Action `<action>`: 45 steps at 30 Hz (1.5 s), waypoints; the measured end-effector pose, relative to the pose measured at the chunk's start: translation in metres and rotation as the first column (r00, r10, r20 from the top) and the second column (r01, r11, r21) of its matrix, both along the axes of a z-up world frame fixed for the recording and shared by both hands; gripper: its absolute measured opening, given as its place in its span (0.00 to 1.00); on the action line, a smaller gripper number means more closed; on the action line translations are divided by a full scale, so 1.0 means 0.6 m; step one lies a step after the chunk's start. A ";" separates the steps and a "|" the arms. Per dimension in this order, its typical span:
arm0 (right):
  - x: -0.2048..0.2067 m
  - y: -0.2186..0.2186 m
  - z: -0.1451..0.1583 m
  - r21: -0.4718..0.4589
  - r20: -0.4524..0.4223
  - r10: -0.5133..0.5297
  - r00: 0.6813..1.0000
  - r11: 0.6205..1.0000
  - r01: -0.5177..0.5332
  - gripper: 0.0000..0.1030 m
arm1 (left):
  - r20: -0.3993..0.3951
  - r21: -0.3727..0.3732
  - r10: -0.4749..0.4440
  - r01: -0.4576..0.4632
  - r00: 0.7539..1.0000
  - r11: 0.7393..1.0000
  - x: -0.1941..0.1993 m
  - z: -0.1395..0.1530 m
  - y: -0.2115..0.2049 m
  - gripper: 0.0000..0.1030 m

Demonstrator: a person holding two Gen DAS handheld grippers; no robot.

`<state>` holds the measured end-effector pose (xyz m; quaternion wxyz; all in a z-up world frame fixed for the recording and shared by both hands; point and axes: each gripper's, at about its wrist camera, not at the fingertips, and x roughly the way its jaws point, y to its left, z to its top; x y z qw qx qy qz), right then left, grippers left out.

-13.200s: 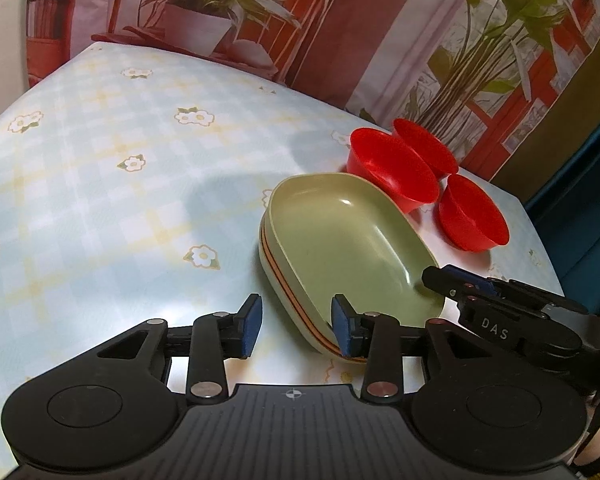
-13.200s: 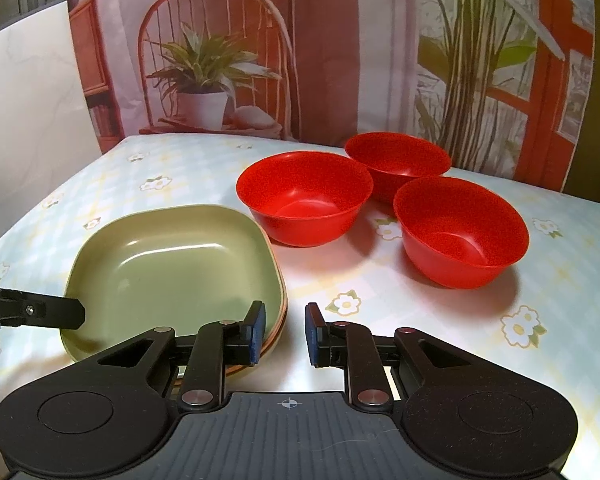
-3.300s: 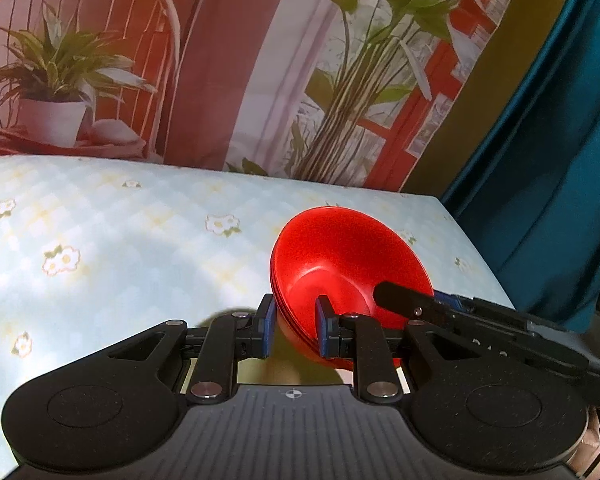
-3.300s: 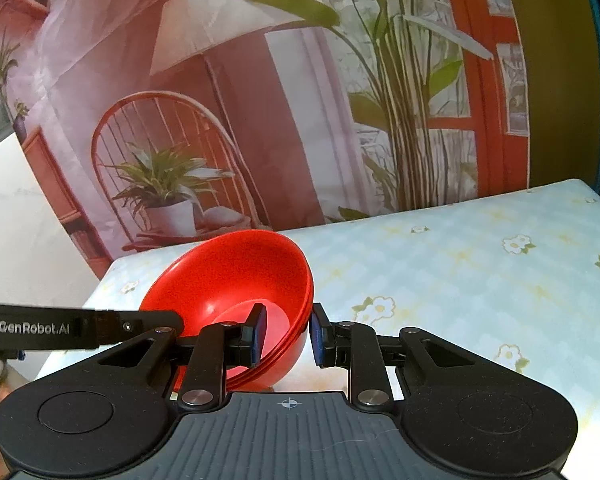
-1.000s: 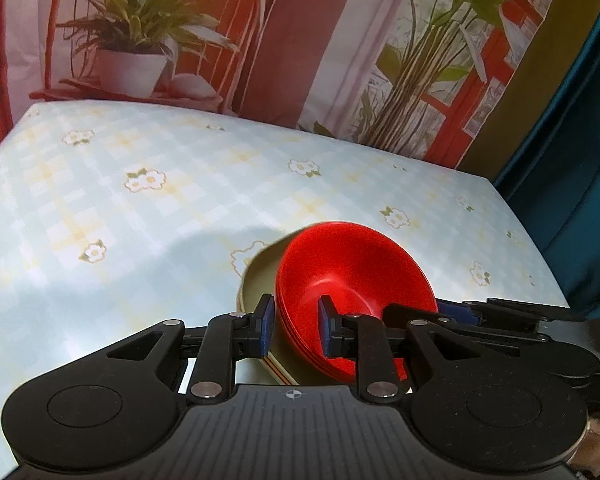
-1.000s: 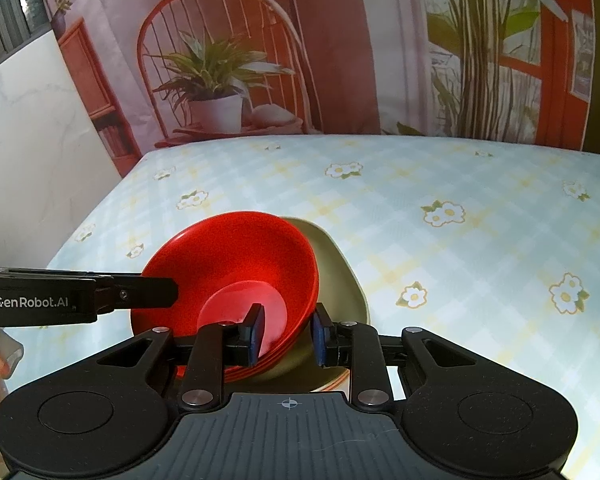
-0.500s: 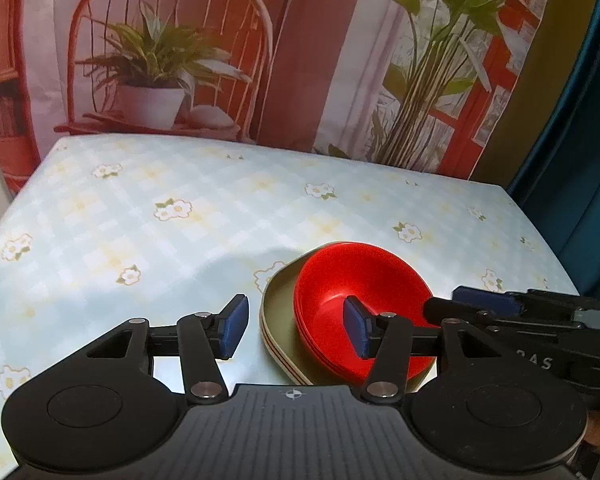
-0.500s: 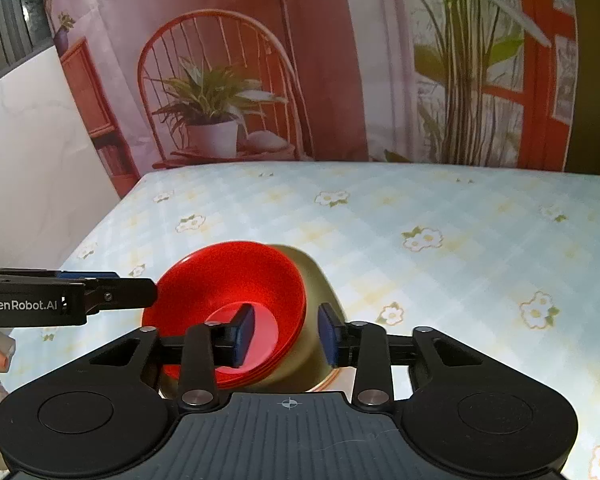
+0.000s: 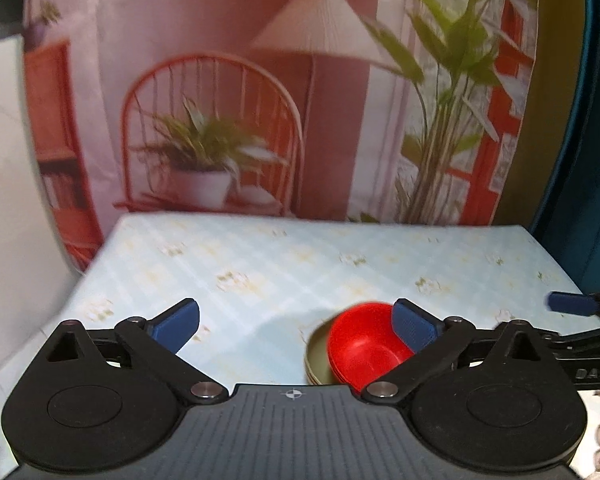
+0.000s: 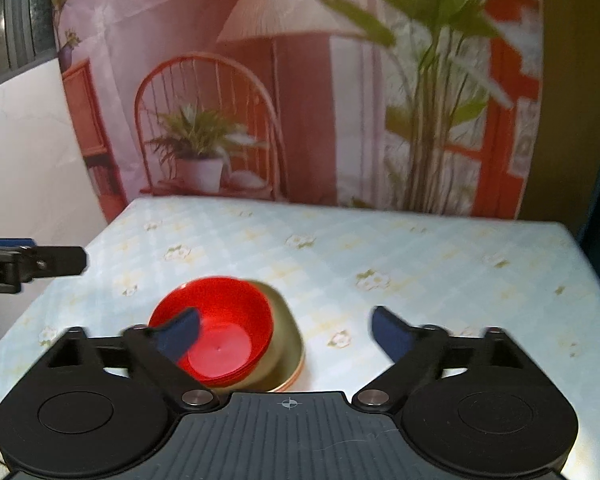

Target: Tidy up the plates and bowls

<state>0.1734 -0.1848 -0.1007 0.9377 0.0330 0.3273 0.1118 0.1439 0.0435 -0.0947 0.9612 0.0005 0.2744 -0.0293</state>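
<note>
We're looking at glossy red plastic bowls (image 10: 216, 332) nested in a smooth, pale green dish (image 10: 286, 350) with a softer sheen. The tablecloth (image 10: 380, 248) looks like wipe-clean vinyl, slightly shiny, and our right gripper (image 10: 286, 330) is matt black plastic with ribbed housing and blue pads (image 10: 388, 330).

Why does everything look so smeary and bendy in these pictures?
Left wrist view: motion blur smears the red bowls and the tablecloth flowers, while the left gripper looks sharp. Right wrist view: the backdrop plants look smeared, the right gripper pads soft. Both fisheye views curve the edges.
</note>
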 end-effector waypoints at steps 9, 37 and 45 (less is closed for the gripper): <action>-0.078 -0.008 0.084 -0.025 0.076 -0.053 0.996 0.998 0.055 1.00 | 0.127 0.123 -0.004 -0.011 0.992 0.992 -0.098 0.071 -0.028 1.00; -0.215 -0.035 0.251 0.024 0.252 -0.116 0.961 0.993 0.114 1.00 | 0.266 0.074 -0.010 -0.010 0.964 0.997 -0.220 0.183 -0.057 1.00; -0.217 -0.028 0.254 0.016 0.258 -0.111 0.960 0.994 0.110 1.00 | 0.263 0.074 -0.016 -0.003 0.965 0.997 -0.223 0.182 -0.056 1.00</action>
